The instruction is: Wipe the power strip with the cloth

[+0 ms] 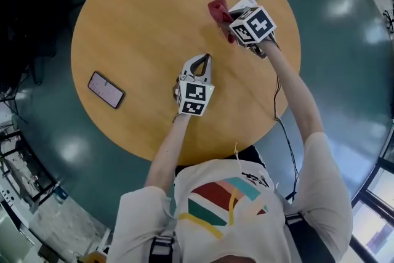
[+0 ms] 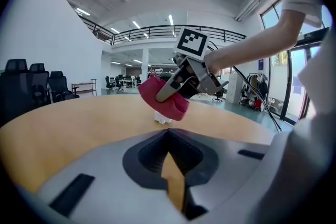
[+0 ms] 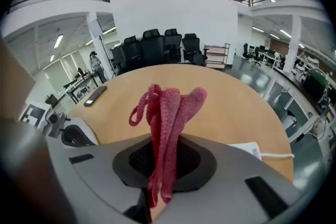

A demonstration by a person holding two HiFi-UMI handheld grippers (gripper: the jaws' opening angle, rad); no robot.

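Pinching cloth (image 3: 167,123) in right gripper (image 1: 229,26) fingers | left gripper (image 1: 206,58) fingers clenched, empty

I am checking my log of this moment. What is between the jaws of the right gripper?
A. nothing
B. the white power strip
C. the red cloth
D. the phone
C: in the right gripper view the red cloth hangs pinched between the jaws of the right gripper, while the phone lies apart on the table.
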